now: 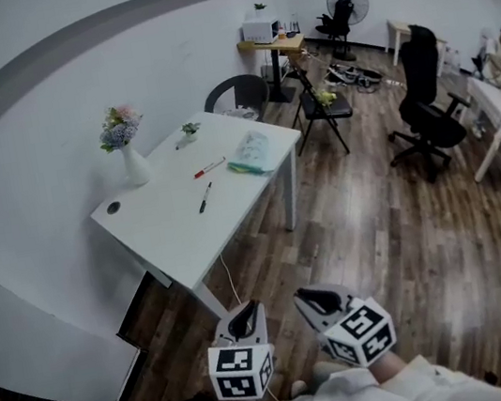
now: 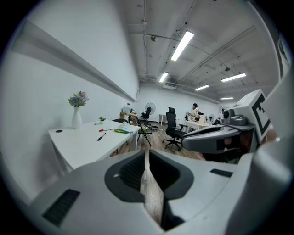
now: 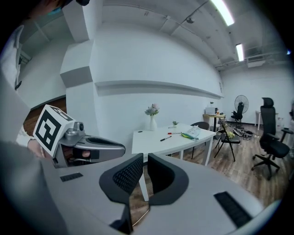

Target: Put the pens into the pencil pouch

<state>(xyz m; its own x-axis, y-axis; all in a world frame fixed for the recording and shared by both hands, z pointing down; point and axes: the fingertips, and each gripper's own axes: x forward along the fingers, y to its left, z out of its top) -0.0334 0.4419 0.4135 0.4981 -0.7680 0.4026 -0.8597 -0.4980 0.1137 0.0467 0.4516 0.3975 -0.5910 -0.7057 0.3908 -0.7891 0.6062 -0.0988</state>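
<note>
Red pen (image 1: pixel 210 167) and black pen (image 1: pixel 204 198) lie apart on the white surface (image 1: pixel 166 233) in the upper-left middle of the head view. The pale pencil pouch (image 1: pixel 251 155) sits just right of them, near the edge. Both pens are thin and lie flat, so a pinch could likely skid or roll them. The pouch looks limp and may slide, and whether it is open cannot be told. The left claw (image 1: pixel 245 319) and right claw (image 1: pixel 320 302), low in the frame, have jaws together, holding nothing, well apart from the surface.
</note>
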